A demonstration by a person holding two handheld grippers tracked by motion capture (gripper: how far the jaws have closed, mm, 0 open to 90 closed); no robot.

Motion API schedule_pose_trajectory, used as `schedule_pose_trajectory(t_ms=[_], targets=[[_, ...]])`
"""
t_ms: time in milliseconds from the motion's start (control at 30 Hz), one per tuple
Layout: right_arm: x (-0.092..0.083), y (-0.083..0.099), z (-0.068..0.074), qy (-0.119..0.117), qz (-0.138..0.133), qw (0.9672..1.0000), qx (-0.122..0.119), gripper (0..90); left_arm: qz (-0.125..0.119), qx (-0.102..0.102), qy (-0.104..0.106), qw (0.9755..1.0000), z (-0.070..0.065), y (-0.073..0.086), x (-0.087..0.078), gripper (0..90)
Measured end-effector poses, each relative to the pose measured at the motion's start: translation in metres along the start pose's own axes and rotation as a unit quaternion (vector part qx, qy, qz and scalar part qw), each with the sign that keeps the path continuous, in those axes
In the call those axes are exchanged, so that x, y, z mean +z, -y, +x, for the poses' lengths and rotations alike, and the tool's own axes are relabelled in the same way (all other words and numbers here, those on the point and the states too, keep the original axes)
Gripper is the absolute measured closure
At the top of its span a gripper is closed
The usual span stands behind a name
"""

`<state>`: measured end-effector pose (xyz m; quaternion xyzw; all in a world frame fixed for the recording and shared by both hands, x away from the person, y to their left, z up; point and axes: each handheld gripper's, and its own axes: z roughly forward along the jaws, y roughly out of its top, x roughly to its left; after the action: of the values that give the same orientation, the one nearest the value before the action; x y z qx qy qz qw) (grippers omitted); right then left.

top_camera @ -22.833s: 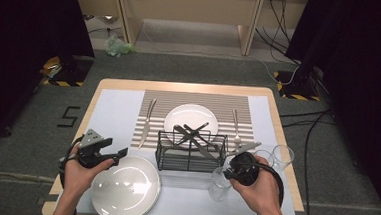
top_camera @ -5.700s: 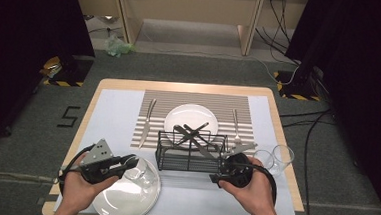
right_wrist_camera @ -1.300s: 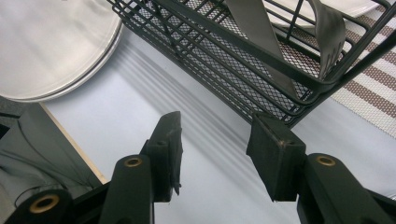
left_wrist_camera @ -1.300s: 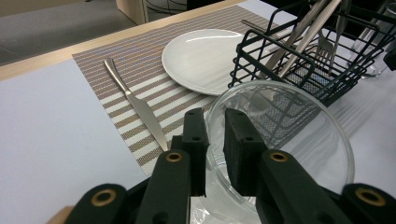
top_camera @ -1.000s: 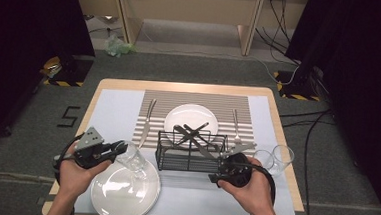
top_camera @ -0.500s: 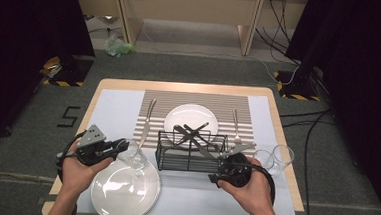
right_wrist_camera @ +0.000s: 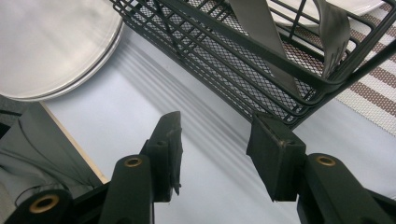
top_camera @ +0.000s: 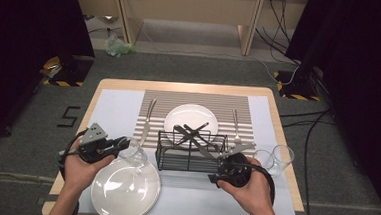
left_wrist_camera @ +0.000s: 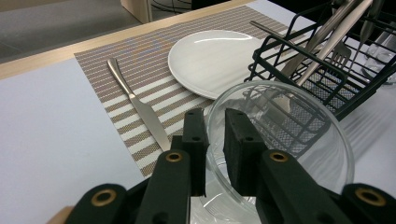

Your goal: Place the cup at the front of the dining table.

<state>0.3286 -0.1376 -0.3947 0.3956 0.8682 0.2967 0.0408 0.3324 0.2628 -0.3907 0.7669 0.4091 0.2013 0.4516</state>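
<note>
My left gripper (top_camera: 125, 144) is shut on the rim of a clear drinking glass (top_camera: 134, 155), one jaw inside and one outside. The left gripper view shows the glass (left_wrist_camera: 289, 144) tilted with its mouth toward the camera, pinched by the left gripper (left_wrist_camera: 215, 140). It hangs over the far edge of the large white plate stack (top_camera: 126, 191). My right gripper (top_camera: 214, 178) stands open on the pale mat just in front of the black wire basket (top_camera: 161, 153). Nothing is between the jaws of the right gripper (right_wrist_camera: 215, 149).
The basket (right_wrist_camera: 243, 60) holds several utensils. Behind it on the striped placemat lie a small white plate (top_camera: 192, 116), a knife (top_camera: 147, 120) and a fork (top_camera: 236, 123). Two more glasses (top_camera: 273, 158) stand at the right. The plate stack (right_wrist_camera: 51, 42) is near the table's front edge.
A glass that stood by the right gripper in the earliest frame is now in the left gripper over the plates. Over the last second neither hand has moved.
</note>
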Motion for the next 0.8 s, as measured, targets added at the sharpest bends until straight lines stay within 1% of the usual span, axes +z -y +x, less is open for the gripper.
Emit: schedule_pose_trajectory(t_ms=[467,800], targets=[[0.0,-0.0001,0.0002,-0.001,0.001,1.0,0.0,54.1,-0.001,-0.003,0.0,1.0,0.0023,-0.0015,0.0037,78.4],[0.0008,-0.0002,0.0007,-0.001,0.001,1.0,0.0,54.2,-0.002,0.001,0.001,1.0,0.0028,-0.0079,0.0072,78.4]])
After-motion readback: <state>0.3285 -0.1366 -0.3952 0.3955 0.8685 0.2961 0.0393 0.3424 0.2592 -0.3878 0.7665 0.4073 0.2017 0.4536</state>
